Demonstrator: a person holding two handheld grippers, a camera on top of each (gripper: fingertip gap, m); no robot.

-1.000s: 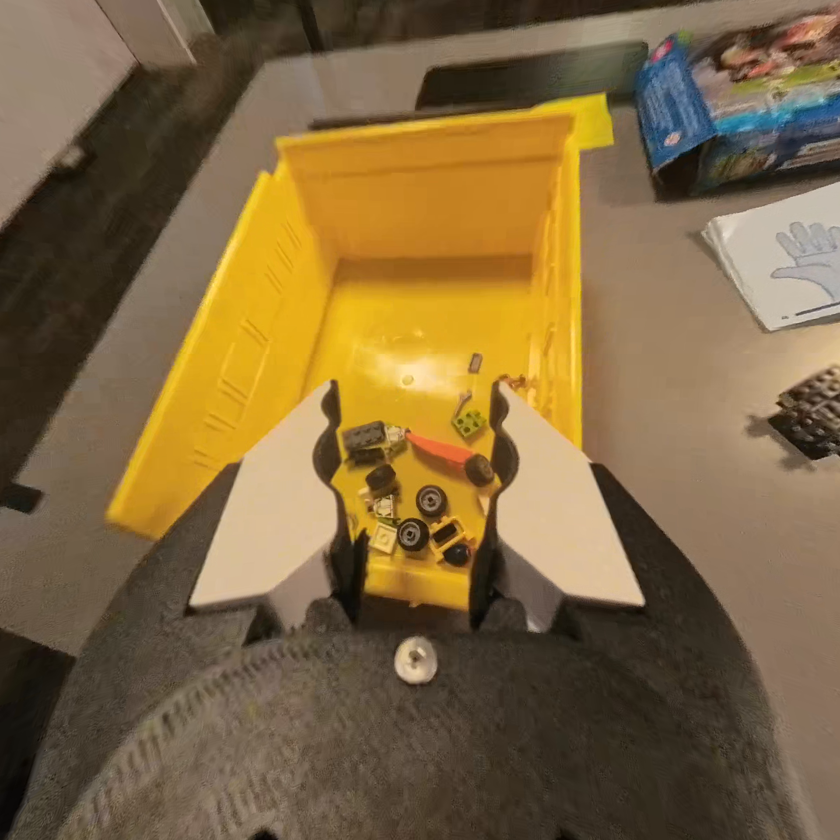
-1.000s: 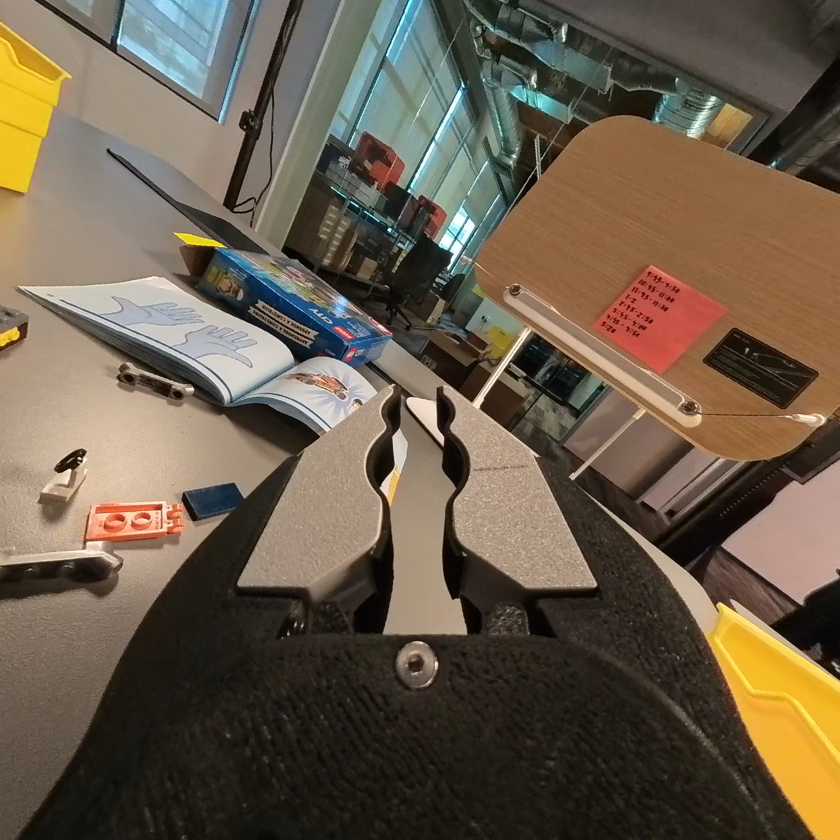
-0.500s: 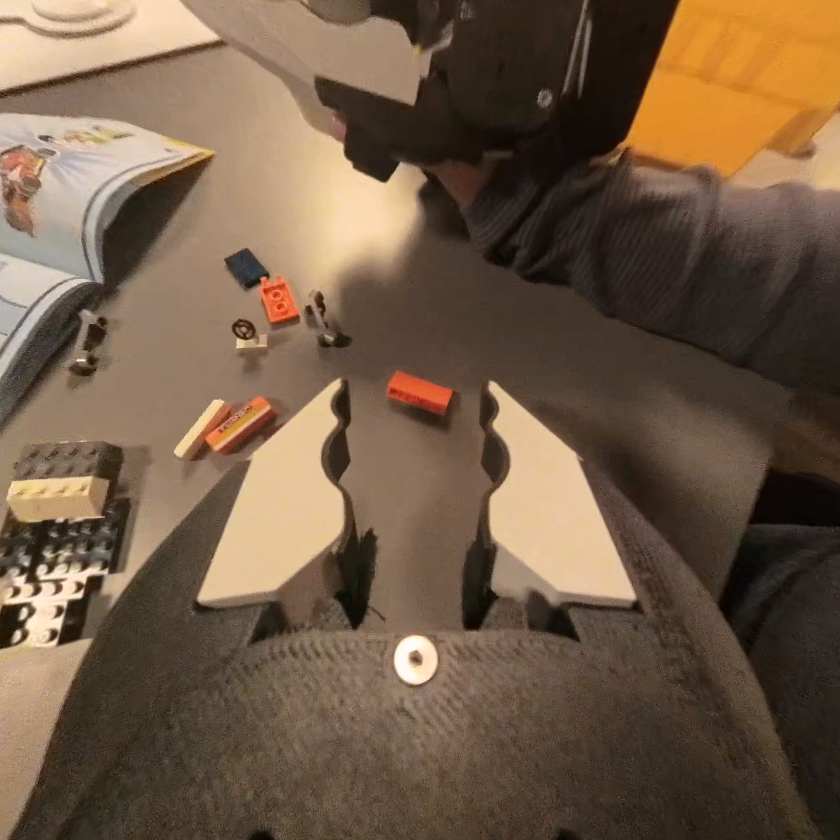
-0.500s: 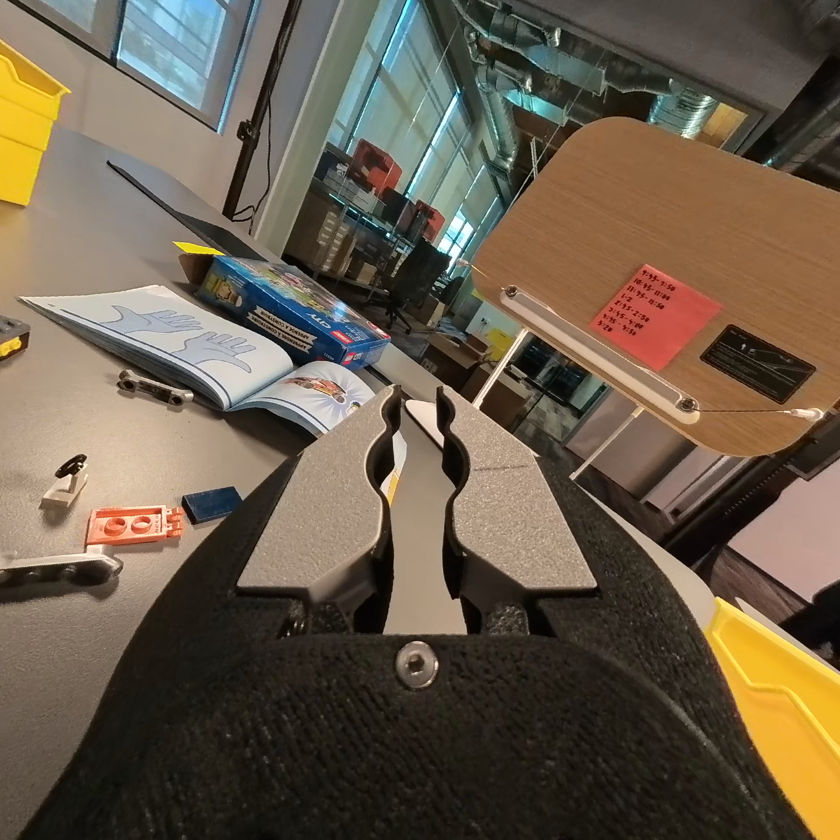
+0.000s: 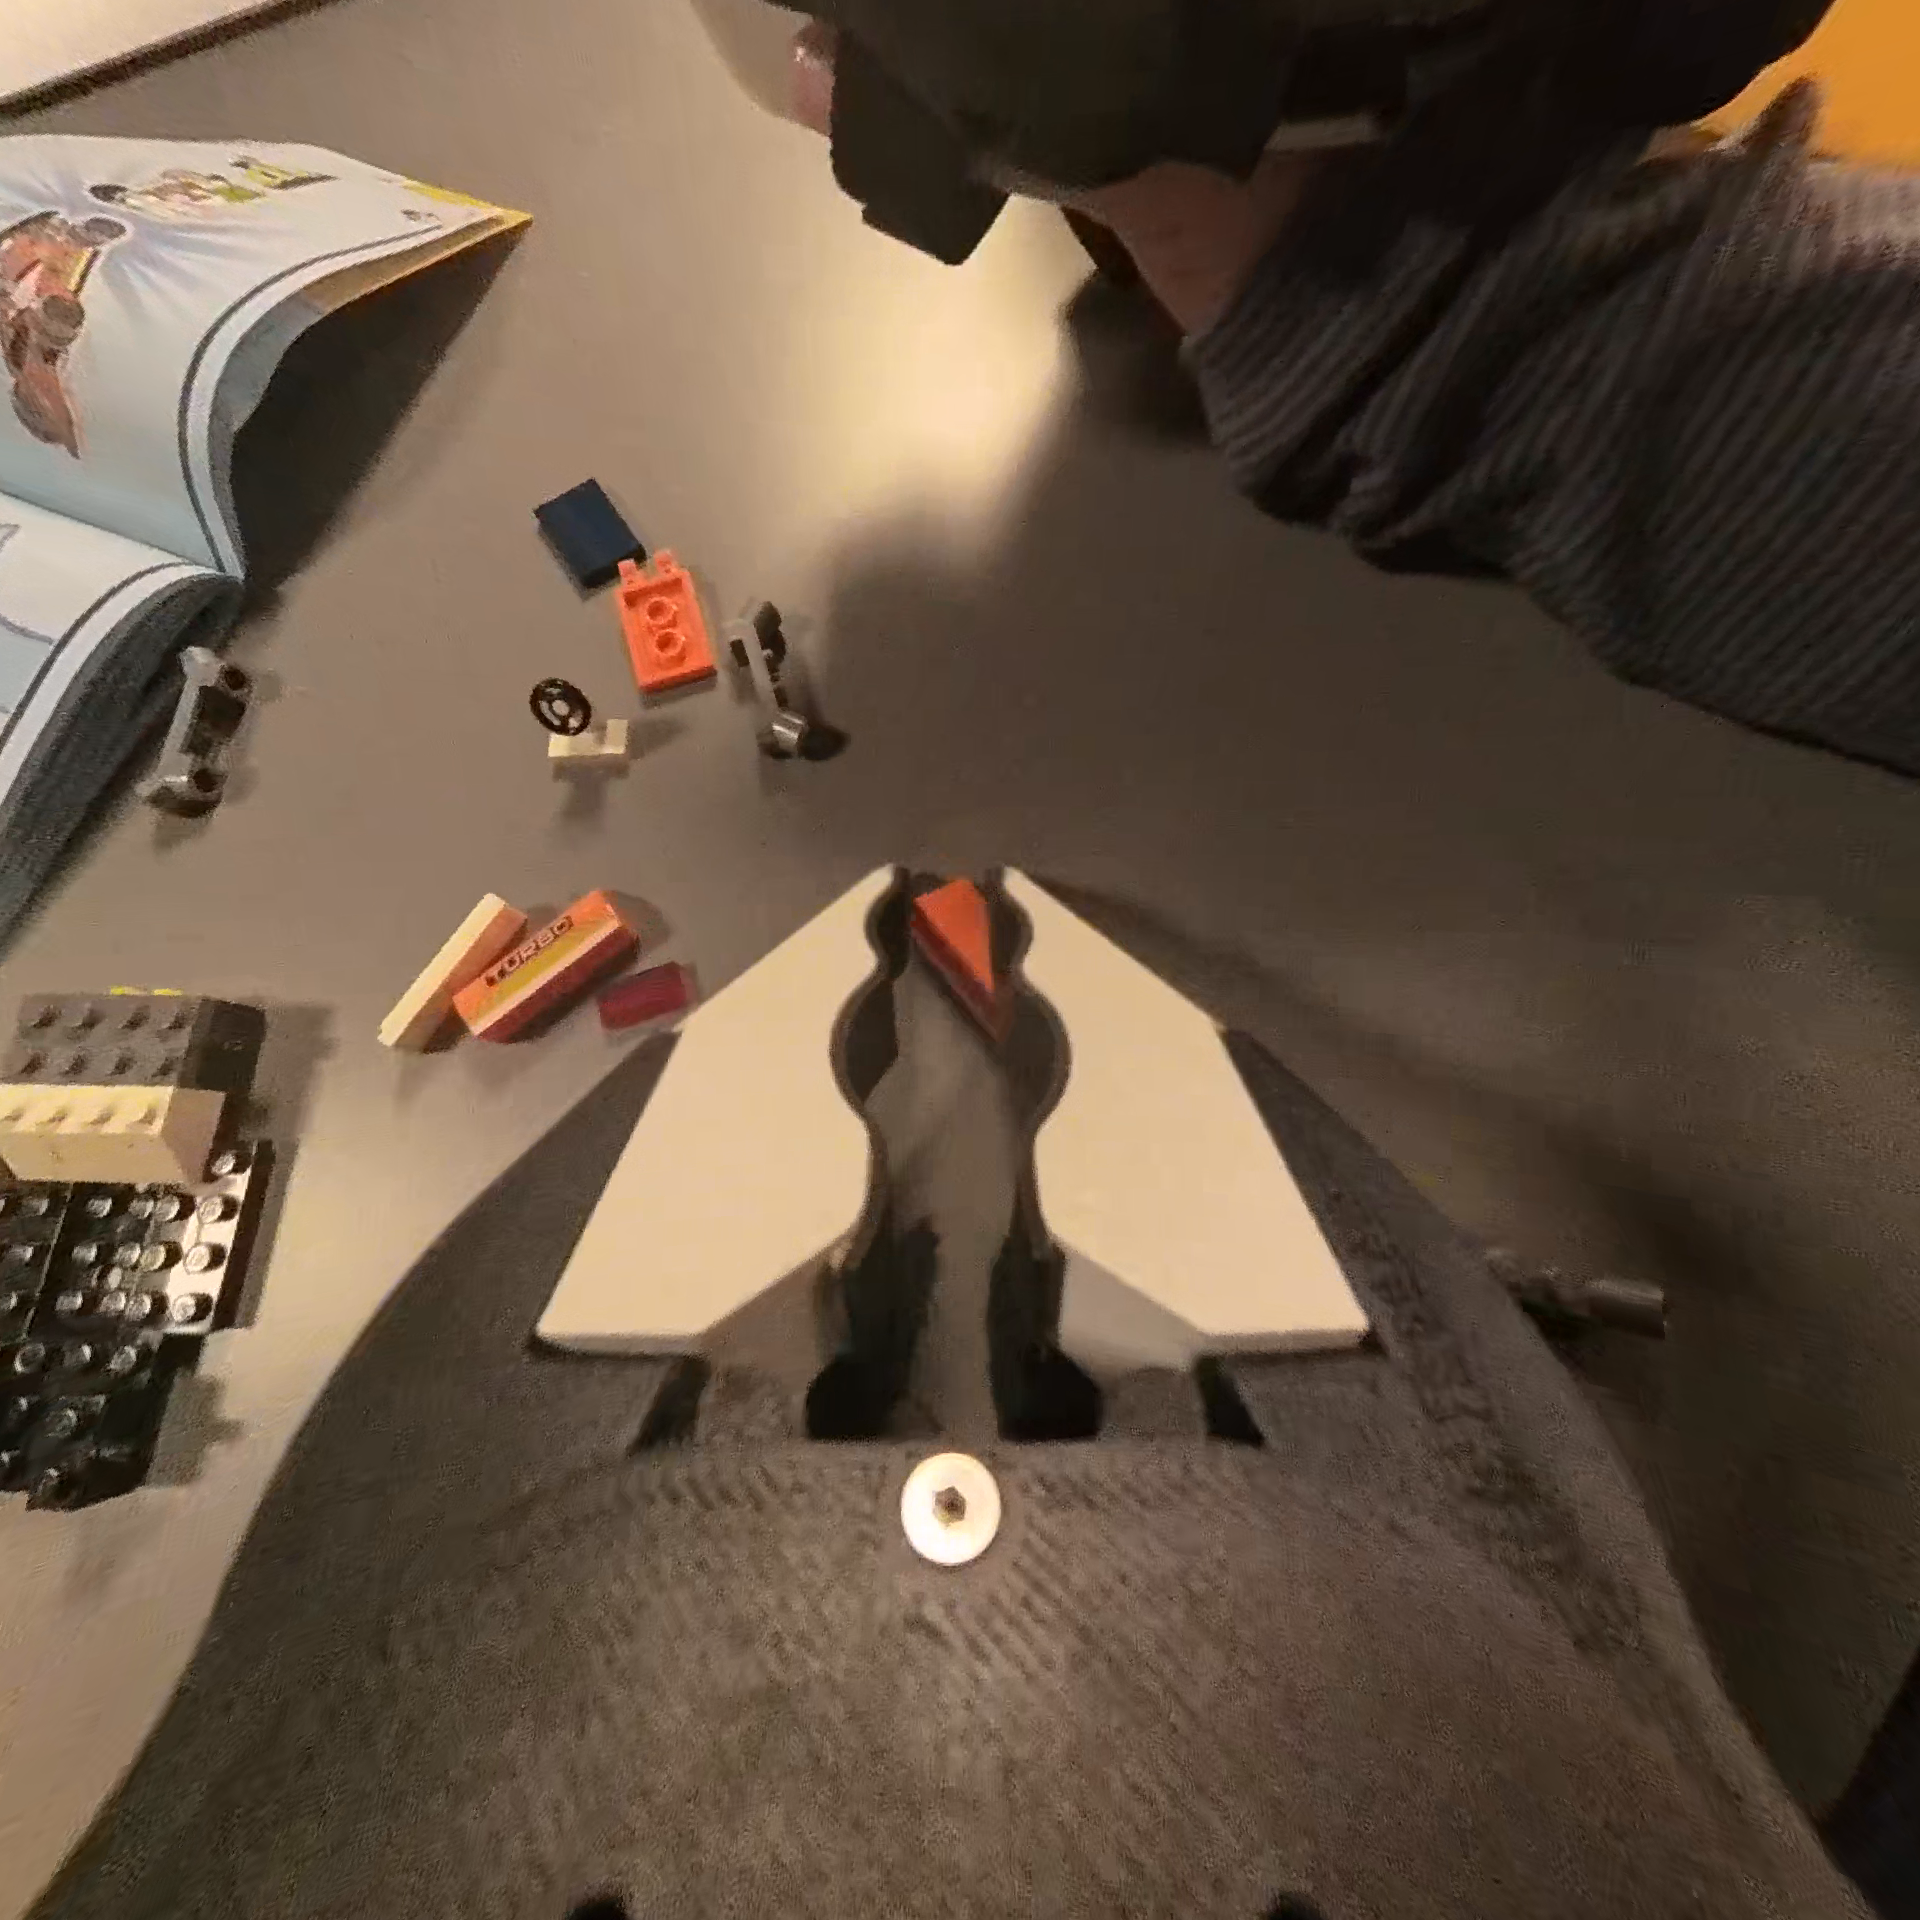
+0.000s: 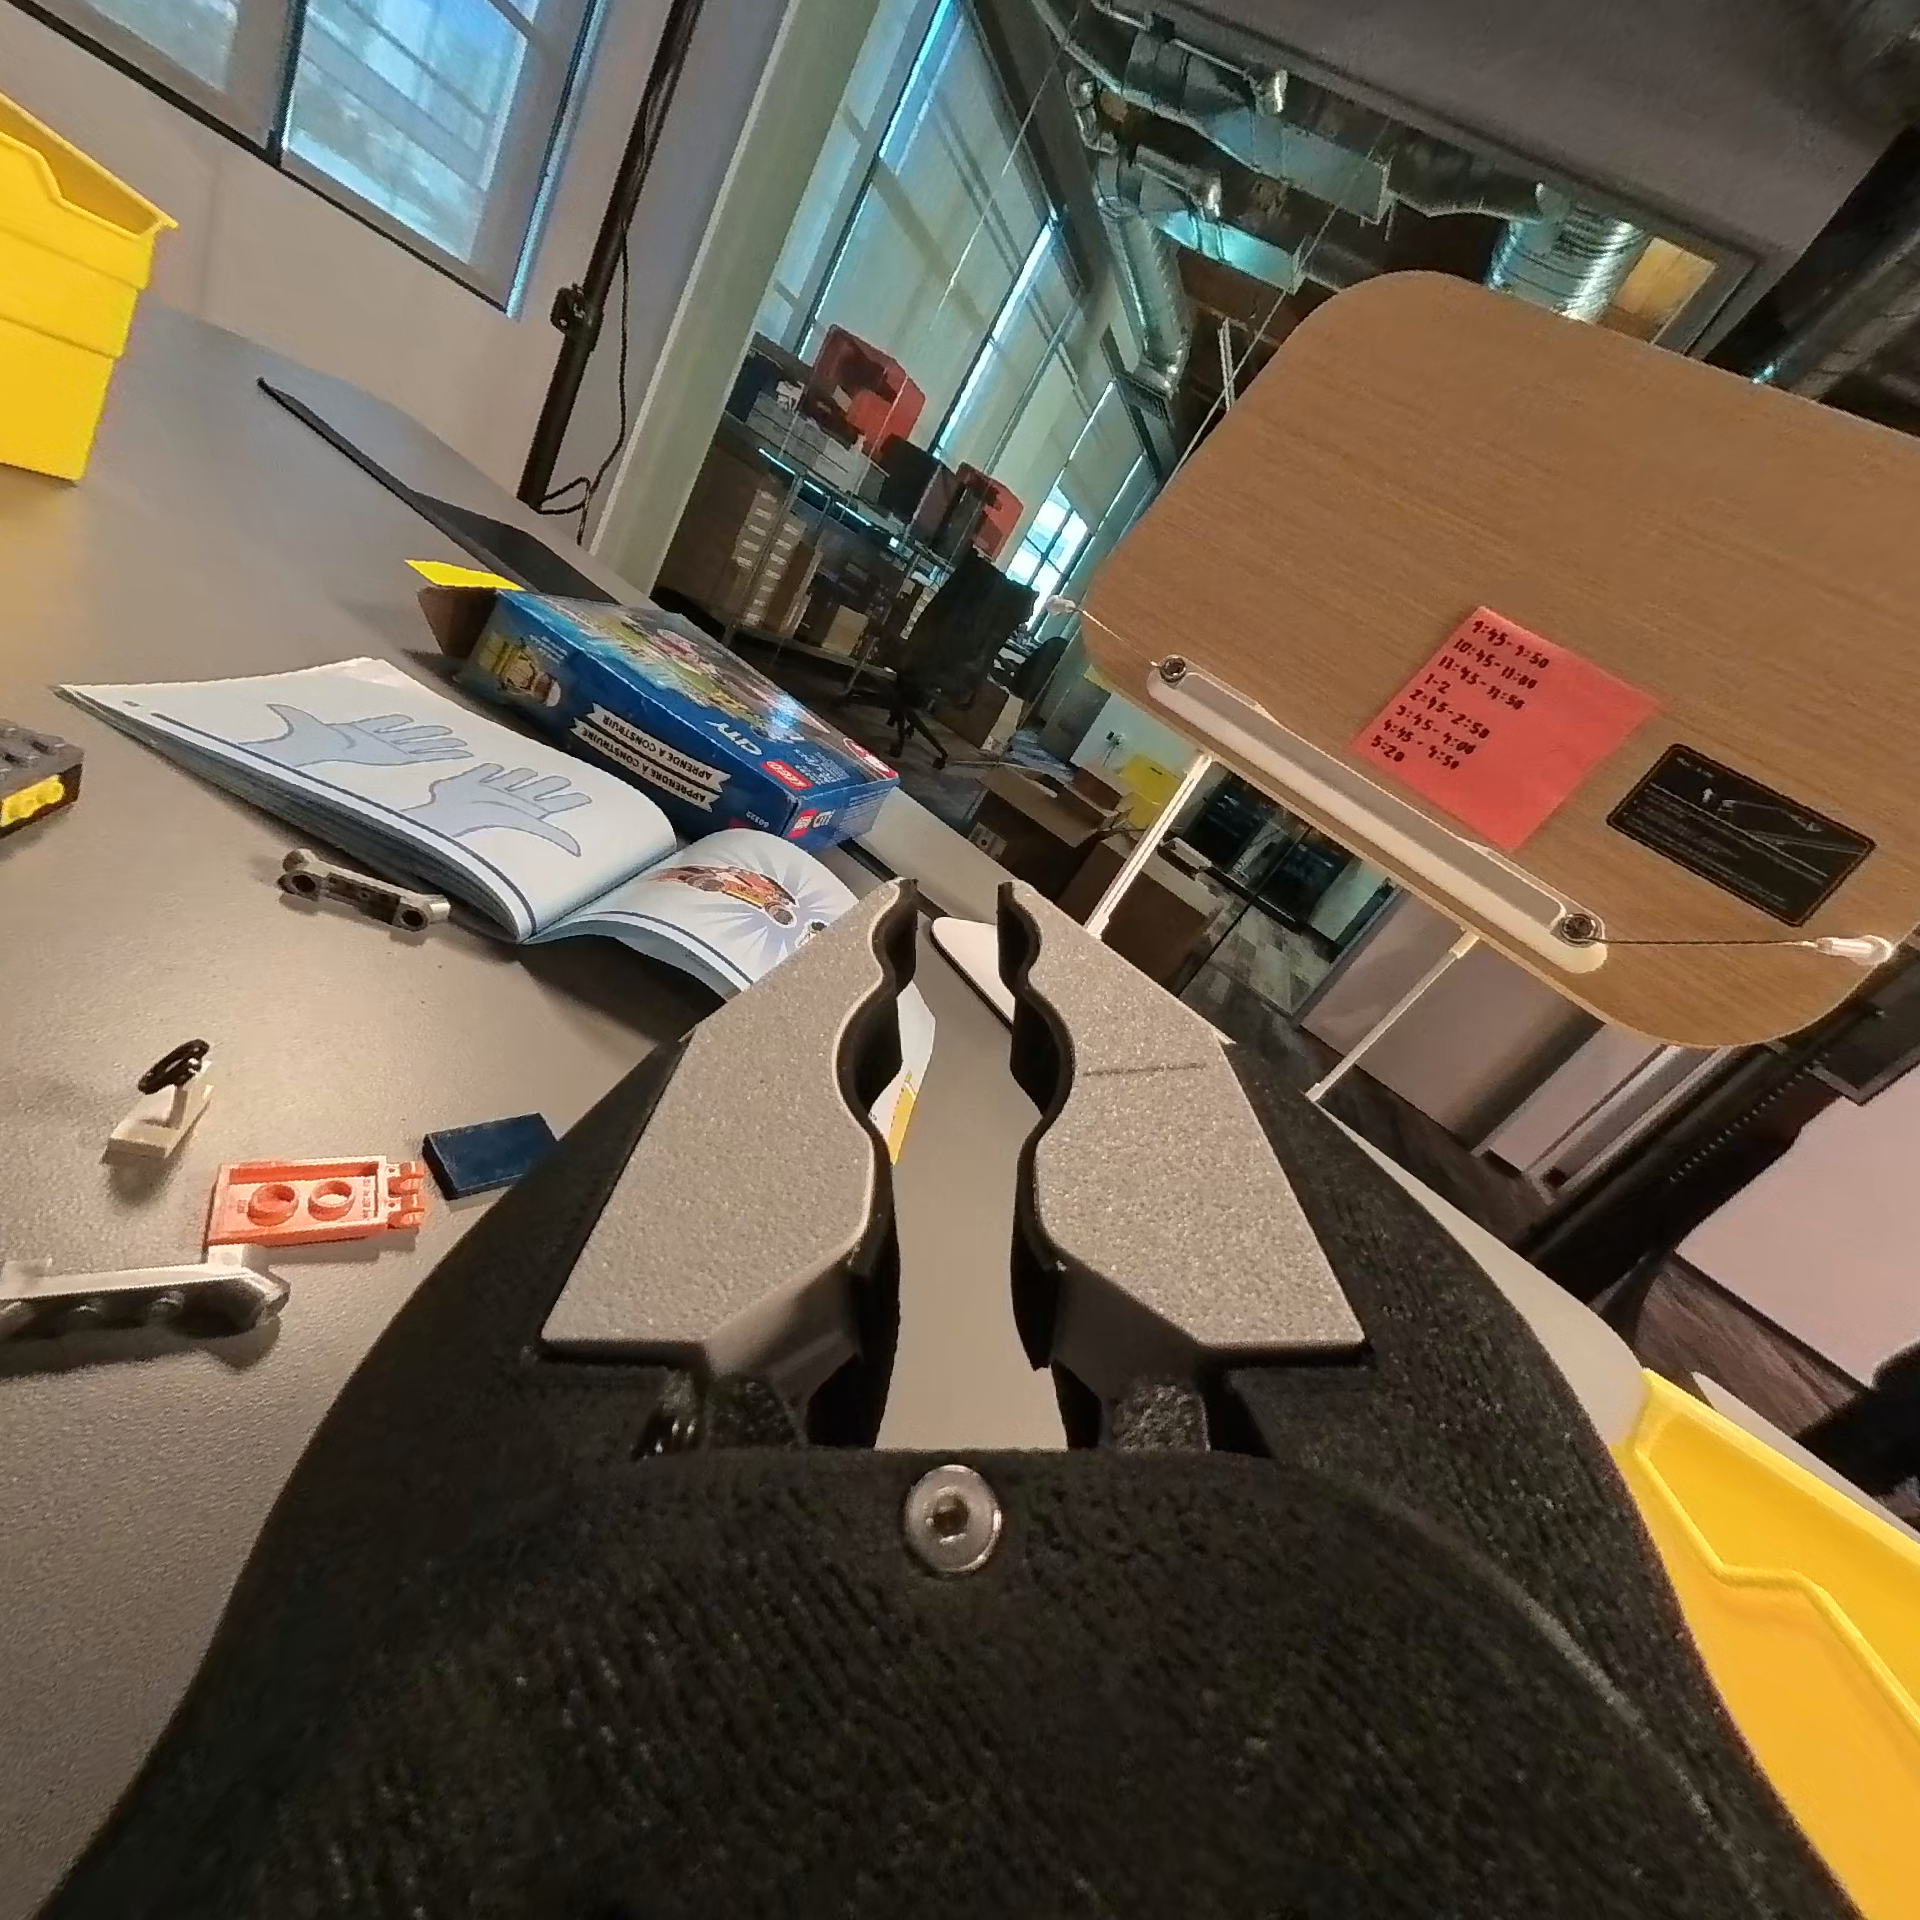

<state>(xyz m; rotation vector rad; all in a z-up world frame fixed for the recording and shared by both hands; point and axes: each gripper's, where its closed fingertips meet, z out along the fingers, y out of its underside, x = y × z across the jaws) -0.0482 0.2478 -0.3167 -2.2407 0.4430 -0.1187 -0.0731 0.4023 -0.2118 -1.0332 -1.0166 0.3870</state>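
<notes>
In the left wrist view my left gripper (image 5: 951, 883) is shut on a small orange brick (image 5: 961, 940), which sits tilted between the fingertips just over the grey table (image 5: 1299, 883). My right gripper (image 6: 956, 904) rests low by the table with its jaws a little apart and nothing between the pads. It also shows in the left wrist view (image 5: 1039, 94) at the top, dark, with a person's striped sleeve (image 5: 1558, 364) behind it.
Loose parts lie left of the left gripper: a printed orange brick (image 5: 545, 961), a dark red piece (image 5: 644, 994), an orange plate (image 5: 665, 634), a dark blue tile (image 5: 587, 525), a steering-wheel piece (image 5: 571, 722), a black build (image 5: 104, 1195). An open booklet (image 6: 416, 769), blue box (image 6: 665, 717) and yellow bins (image 6: 62, 312) stand around. Tip to tip, the grippers are about 20 cm apart.
My left gripper swung from the yellow bin to the table, moved up to the orange brick and closed on it. The right gripper has hardly moved.
</notes>
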